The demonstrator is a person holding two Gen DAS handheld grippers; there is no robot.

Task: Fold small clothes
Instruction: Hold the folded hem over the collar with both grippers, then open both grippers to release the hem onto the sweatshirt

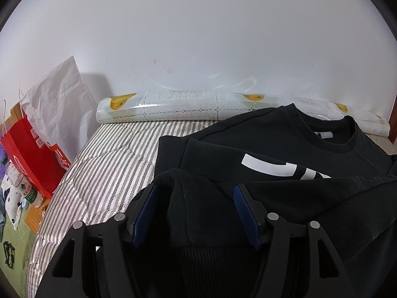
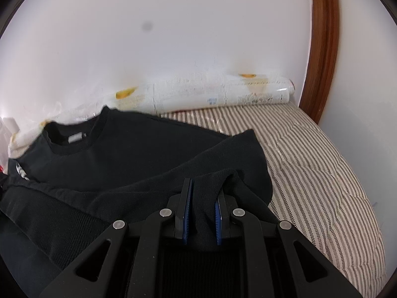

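Nearest the lens in the left wrist view: left claw (image 1: 196, 190) spread wide, blue pads either side of a raised fold of black sweatshirt (image 1: 285, 149) near its ribbed hem, cloth between the fingers but not visibly clamped. Hard to say whether any grip remains there; reads as released or not yet closed. In the right wrist view: right claw (image 2: 204, 189) narrower, pads close on a bunched ridge of the same hem edge, seemingly pinching it, though a sliver of gap cannot be ruled out.

Just beyond both claws: hem and lower body lifted and carried over toward the chest, forming a doubled band across the garment. White chest print (image 1: 278, 167) partly covered by that band. One sleeve or side panel seemingly laid inward along the right-hand edge. Judged roughly midway: bottom-to-top fold in progress, not yet flattened; smoothing and probably one more fold left.

Farther out: collar (image 1: 330, 134) with grey label, pointing away toward the wall. Long axis running from claws to collar, hem near, neck far, skewed slightly. Garment lying on a striped bed cover (image 1: 111, 154).

Farthest: rolled printed sheet (image 1: 173, 106) against the white wall, red bag (image 1: 32, 154) at the bed's left side, wooden frame (image 2: 322, 49) on the right.
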